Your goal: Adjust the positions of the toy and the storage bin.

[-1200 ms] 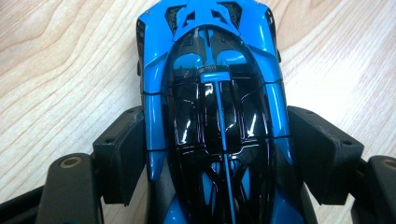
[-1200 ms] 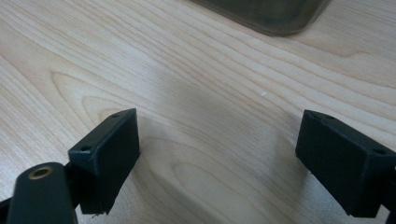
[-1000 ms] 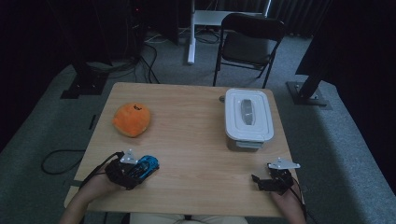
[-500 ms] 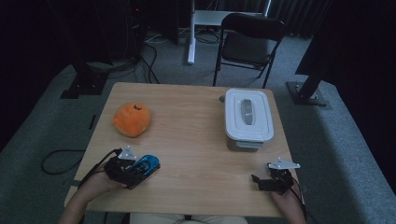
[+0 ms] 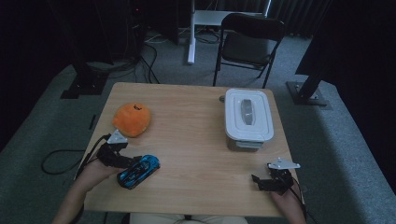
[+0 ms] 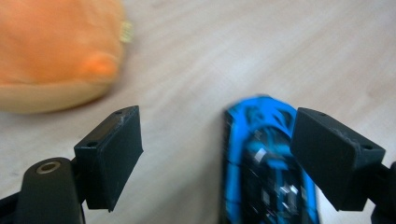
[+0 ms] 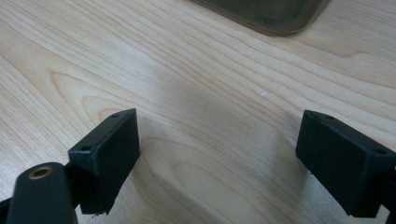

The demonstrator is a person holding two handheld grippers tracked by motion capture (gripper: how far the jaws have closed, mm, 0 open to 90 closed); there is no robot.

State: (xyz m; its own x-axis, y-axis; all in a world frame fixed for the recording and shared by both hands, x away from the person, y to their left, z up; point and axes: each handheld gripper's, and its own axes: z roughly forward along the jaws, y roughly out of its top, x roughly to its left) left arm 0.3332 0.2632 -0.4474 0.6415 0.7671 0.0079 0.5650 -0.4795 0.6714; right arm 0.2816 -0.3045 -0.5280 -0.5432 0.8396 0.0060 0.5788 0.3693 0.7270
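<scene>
A blue toy car (image 5: 138, 170) lies on the wooden table (image 5: 191, 140) near its front left. My left gripper (image 5: 132, 163) hovers just over the car's rear end. In the left gripper view the car (image 6: 261, 168) sits between the jaws, close by the right one, with a wide gap to the left one. These jaws have just been opening and do not press on the car. My right gripper (image 5: 257, 180) stands open low over bare wood at the front right, with nothing between its jaws (image 7: 219, 135).
An orange plush toy (image 5: 132, 119) (image 6: 51, 51) rests just beyond the left gripper. A white lidded container (image 5: 247, 116) stands at the right, its edge (image 7: 261, 14) ahead of the right gripper. A black chair (image 5: 252, 42) stands behind the table.
My left gripper has lifted and drawn back to the left, off the blue car, and its jaws stand wider. The right gripper has stayed in place.
</scene>
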